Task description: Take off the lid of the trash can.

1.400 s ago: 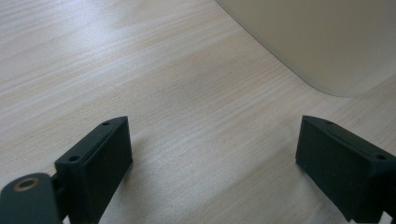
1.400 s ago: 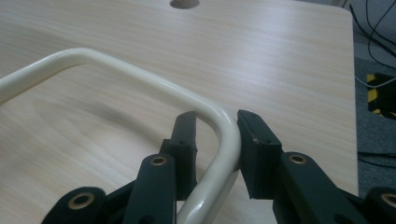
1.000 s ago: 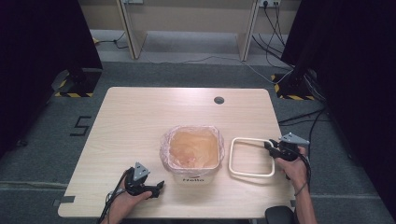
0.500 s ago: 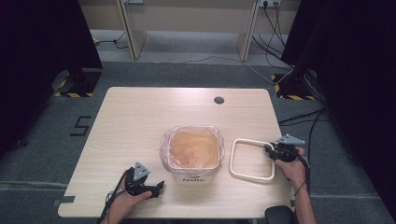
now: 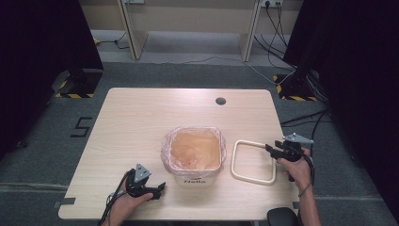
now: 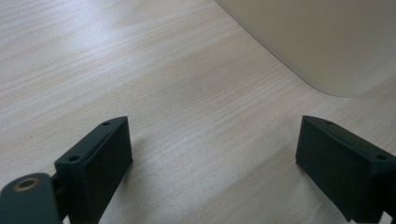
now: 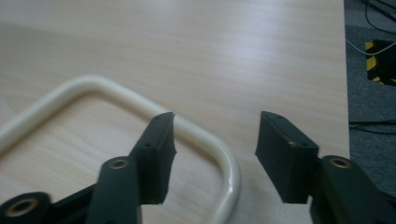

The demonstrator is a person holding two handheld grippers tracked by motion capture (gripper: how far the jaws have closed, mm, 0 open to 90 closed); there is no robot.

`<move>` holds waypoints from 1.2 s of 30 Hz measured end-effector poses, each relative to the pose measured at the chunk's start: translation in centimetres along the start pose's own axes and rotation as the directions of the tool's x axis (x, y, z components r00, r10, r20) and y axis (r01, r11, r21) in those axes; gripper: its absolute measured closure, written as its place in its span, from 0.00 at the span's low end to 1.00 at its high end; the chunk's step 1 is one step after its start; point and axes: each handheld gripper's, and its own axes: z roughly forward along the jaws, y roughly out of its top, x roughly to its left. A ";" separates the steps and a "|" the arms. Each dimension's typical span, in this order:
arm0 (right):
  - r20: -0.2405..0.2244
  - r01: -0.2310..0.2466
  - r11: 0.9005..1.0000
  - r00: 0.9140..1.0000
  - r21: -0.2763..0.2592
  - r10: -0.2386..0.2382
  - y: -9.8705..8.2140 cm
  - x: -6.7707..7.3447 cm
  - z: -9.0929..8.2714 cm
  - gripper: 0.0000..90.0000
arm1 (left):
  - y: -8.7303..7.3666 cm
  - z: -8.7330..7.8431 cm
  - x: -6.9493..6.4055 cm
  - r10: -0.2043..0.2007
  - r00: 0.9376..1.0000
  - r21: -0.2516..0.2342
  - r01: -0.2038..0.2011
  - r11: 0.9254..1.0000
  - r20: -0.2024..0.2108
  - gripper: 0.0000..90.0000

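My right gripper [image 7: 215, 140] has just been opening off the cream square ring [image 5: 253, 162].
Its rail lies loose between the jaws; my left gripper [image 6: 210, 158] gapes empty beside the lined bin [image 5: 194, 151].

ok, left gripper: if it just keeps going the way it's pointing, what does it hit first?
Most likely the bin. In the left gripper view the open left gripper points across bare table toward the bin's lower wall, slightly off-centre, so it might only clip that rounded corner.

Cream square ring [image 5: 253, 162], flat on table [image 5: 141, 122]
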 end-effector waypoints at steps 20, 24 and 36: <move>-0.131 -0.005 0.993 0.991 -0.115 -0.010 5.0 6.5 -2.0 0.32 | 0.0 0.0 0.0 0.000 1.000 0.000 0.000 1.000 0.000 0.11; -0.151 0.011 0.991 0.988 -0.135 -0.032 5.7 7.4 -2.4 0.32 | 0.0 0.0 0.0 0.001 1.000 -0.001 -0.001 1.000 0.000 0.11; -0.243 0.064 0.979 0.964 -0.193 -0.111 7.8 12.0 -3.2 0.32 | 0.0 0.0 0.0 0.001 1.000 -0.001 -0.001 1.000 0.000 0.11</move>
